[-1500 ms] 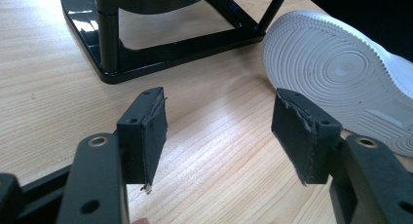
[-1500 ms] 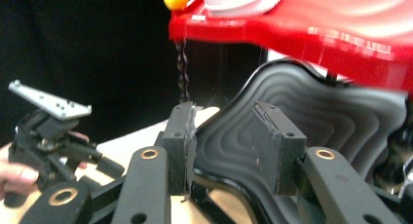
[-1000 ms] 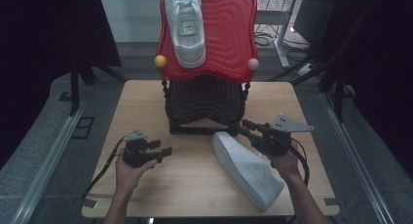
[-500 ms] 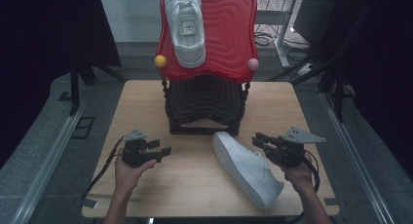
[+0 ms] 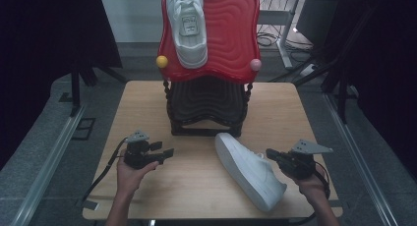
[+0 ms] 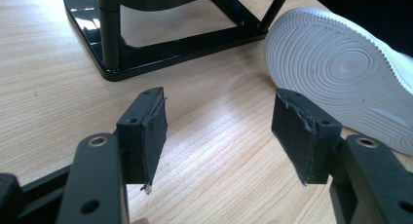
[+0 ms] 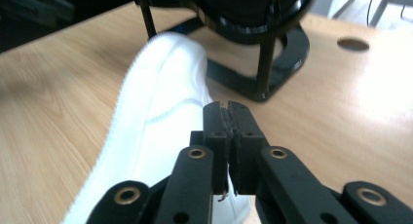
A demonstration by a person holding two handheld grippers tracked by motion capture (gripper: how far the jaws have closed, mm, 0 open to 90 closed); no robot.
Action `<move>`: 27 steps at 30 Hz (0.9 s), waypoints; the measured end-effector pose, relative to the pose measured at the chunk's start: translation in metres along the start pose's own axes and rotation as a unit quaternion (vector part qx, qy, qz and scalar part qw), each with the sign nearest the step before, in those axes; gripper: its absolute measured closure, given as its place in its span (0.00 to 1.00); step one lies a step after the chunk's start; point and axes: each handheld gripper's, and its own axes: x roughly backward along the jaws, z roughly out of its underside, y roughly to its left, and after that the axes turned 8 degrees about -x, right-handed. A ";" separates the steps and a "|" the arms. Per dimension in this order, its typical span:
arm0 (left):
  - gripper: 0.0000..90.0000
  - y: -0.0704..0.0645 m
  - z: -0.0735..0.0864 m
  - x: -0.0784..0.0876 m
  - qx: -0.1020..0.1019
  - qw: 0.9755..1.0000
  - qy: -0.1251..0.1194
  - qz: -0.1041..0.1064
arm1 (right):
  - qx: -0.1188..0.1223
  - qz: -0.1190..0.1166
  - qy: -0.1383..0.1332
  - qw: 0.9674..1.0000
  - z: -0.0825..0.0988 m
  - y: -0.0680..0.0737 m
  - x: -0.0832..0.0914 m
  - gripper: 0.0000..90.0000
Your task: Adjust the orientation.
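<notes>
A white shoe (image 5: 248, 169) lies on its side on the wooden table (image 5: 147, 98), sole towards the left. A second white shoe (image 5: 187, 24) rests on the red wavy top (image 5: 228, 34) of a black stand (image 5: 206, 105). My right gripper (image 5: 269, 153) hovers low at the fallen shoe's right side. Its jaws have just been closing and now meet with nothing between them (image 7: 226, 107), the white shoe (image 7: 156, 112) just beyond and beneath them. My left gripper (image 5: 166, 150) rests at the table's left, open and empty (image 6: 219, 131), pointing at the shoe's sole (image 6: 341, 73).
The black stand's base (image 6: 146, 44) stands close ahead of the left gripper. Yellow (image 5: 162, 61) and pink (image 5: 255, 65) balls hang at the red top's corners. A round hole (image 7: 353, 44) is in the table past the stand. Metal rails run along both sides of the table.
My right gripper has moved right and down towards the near edge, away from the shoe's middle, and its jaws have closed. The shoe and the left gripper have stayed put.
</notes>
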 end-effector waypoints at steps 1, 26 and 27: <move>0.42 0.000 0.000 0.000 0.000 1.000 -0.001 0.000 | -0.001 0.001 0.005 1.000 0.002 -0.001 0.000 0.99; 0.42 0.000 0.000 0.002 -0.001 1.000 0.000 -0.001 | 0.011 0.016 0.063 0.998 0.020 -0.005 -0.006 1.00; 0.42 0.000 0.000 0.002 -0.001 1.000 0.000 -0.001 | 0.012 0.016 0.063 0.998 0.021 -0.004 -0.006 1.00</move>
